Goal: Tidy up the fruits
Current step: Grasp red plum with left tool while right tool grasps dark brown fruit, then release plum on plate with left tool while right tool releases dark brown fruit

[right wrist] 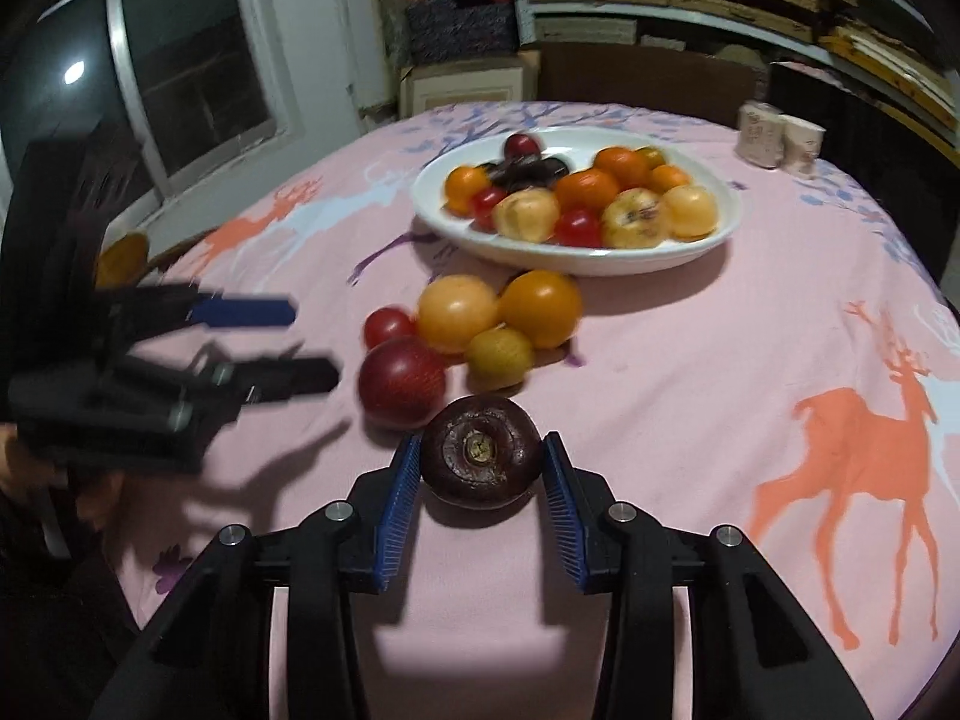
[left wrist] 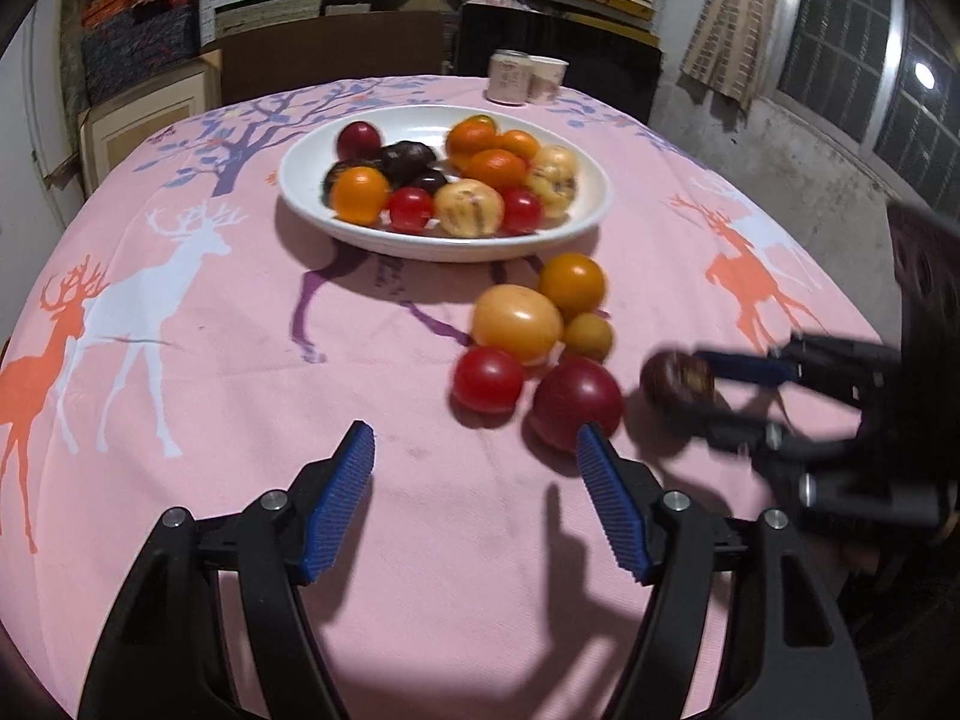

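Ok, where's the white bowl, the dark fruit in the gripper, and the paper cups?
bowl [left wrist: 591, 213]: left wrist view, bare front rim.
dark fruit [right wrist: 480, 459]: right wrist view, its middle.
cups [left wrist: 528, 79]: left wrist view, where they meet.

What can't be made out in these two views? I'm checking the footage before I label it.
- Right gripper on the dark purple fruit: both views leave pad contact unclear; the left wrist view is blurred.
- Fruit at the back of the white bowl: partly hidden by nearer fruit, both views.
- Two paper cups: print too small.
- Orange object at the table edge: half hidden by the left gripper.
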Tool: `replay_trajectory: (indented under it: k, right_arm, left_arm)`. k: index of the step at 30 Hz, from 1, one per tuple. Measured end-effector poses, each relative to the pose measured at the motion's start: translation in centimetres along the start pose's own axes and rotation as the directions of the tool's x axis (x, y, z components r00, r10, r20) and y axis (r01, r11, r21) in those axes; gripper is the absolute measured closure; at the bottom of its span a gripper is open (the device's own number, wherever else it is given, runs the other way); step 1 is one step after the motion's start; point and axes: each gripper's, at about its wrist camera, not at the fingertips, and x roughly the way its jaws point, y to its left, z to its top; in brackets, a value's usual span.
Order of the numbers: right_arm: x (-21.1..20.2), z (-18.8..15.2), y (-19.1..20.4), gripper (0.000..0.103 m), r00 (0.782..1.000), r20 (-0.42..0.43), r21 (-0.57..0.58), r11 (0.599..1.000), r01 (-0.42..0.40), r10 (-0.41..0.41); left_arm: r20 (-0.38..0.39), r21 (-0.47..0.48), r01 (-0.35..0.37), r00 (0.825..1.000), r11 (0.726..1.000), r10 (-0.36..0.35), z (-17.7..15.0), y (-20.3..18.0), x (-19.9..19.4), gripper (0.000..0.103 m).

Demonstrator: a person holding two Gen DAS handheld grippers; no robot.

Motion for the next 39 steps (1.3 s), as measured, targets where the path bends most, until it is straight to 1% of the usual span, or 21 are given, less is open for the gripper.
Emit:
replay_trajectory:
  k: [2, 3, 5, 7, 9, 10, 12, 16, 19, 22, 23, 27, 30, 34, 37, 39]
  right_arm:
    - [-0.7, -0.1, -2.0, 0.061, 0.998, 0.036, 0.052, 0.997, 0.056, -0.058]
    - [-0.8, 0.0, -3.2, 0.061, 0.997, 0.033, 0.085, 0.994, 0.073, -0.076]
    - [-0.7, -0.5, -5.4, 0.061, 0.997, 0.015, 0.165, 0.984, 0.07, -0.073]
    - [-0.9, -0.8, -6.5, 0.061, 0.999, 0.018, 0.215, 0.976, 0.042, -0.047]
    - [-1.1, -0.9, -6.5, 0.061, 0.999, 0.031, 0.21, 0.977, 0.034, -0.042]
    - [-1.1, -0.9, -6.3, 0.061, 0.999, 0.034, 0.198, 0.98, 0.03, -0.038]
    - [-1.1, -0.9, -5.9, 0.061, 0.999, 0.038, 0.178, 0.984, 0.028, -0.036]
    - [-1.0, -1.0, -6.2, 0.061, 0.999, 0.037, 0.195, 0.981, 0.01, -0.017]
    - [-1.0, -1.0, -6.1, 0.061, 0.999, 0.038, 0.191, 0.982, 0.006, -0.014]
    - [-1.1, -1.1, -6.1, 0.061, 0.999, 0.041, 0.189, 0.982, 0.003, -0.011]
    - [-1.1, -1.1, -6.1, 0.061, 0.999, 0.042, 0.189, 0.982, 0.003, -0.012]
    - [-1.2, -1.1, -6.2, 0.061, 0.999, 0.047, 0.193, 0.981, 0.002, -0.011]
    - [-1.3, -1.2, -6.3, 0.061, 0.999, 0.048, 0.195, 0.981, 0.002, -0.012]
    - [-1.6, -1.2, -6.2, 0.061, 0.998, 0.064, 0.193, 0.981, 0.001, -0.014]
    - [-1.9, -1.0, -6.2, 0.061, 0.996, 0.085, 0.191, 0.982, -0.014, -0.002]
    - [-2.2, -0.3, -6.3, 0.061, 0.994, 0.105, 0.191, 0.981, -0.027, 0.007]
  left_arm:
    - [0.005, 0.026, 0.014, 1.0, 1.0, -0.014, 0.0, -1.2, 0.1, 0.035]
    - [0.005, 0.033, 0.024, 1.0, 0.999, -0.024, 0.0, -1.8, 0.3, 0.035]
    - [-0.001, 0.037, 0.021, 1.0, 0.999, -0.021, 0.2, -2.7, 0.9, 0.035]
    - [-0.022, 0.027, 0.023, 1.0, 0.999, -0.022, 0.4, -3.1, 1.9, 0.035]
    - [-0.04, 0.014, 0.03, 0.999, 0.999, -0.029, 0.6, -3.3, 2.7, 0.045]
    - [-0.05, 0.01, 0.036, 0.998, 0.999, -0.036, 0.8, -3.4, 3.1, 0.053]
    - [-0.052, -0.002, 0.043, 0.998, 0.999, -0.044, 1.0, -3.5, 3.4, 0.054]
    - [-0.037, -0.015, 0.049, 0.998, 0.999, -0.05, 1.4, -3.5, 3.7, 0.057]
    - [-0.05, -0.023, 0.043, 0.998, 0.999, -0.044, 1.5, -3.5, 4.2, 0.057]
    - [-0.047, -0.013, 0.035, 0.998, 0.999, -0.036, 1.4, -3.7, 4.1, 0.057]
    - [-0.041, -0.017, 0.031, 0.999, 0.999, -0.031, 1.4, -3.6, 4.0, 0.065]
    - [0.004, -0.052, 0.05, 0.999, 0.997, -0.05, 1.2, -2.9, 3.0, 0.065]
    - [0.037, -0.061, 0.073, 0.997, 0.996, -0.07, 1.1, -2.8, 1.8, 0.065]
    - [0.082, -0.05, 0.069, 0.994, 0.996, -0.065, 1.3, -2.6, 0.0, 0.065]
    - [0.114, -0.06, 0.07, 0.992, 0.996, -0.062, 2.1, -1.7, -1.2, 0.065]
    - [0.128, -0.057, 0.057, 0.991, 0.997, -0.049, 3.0, -0.9, -1.7, 0.065]
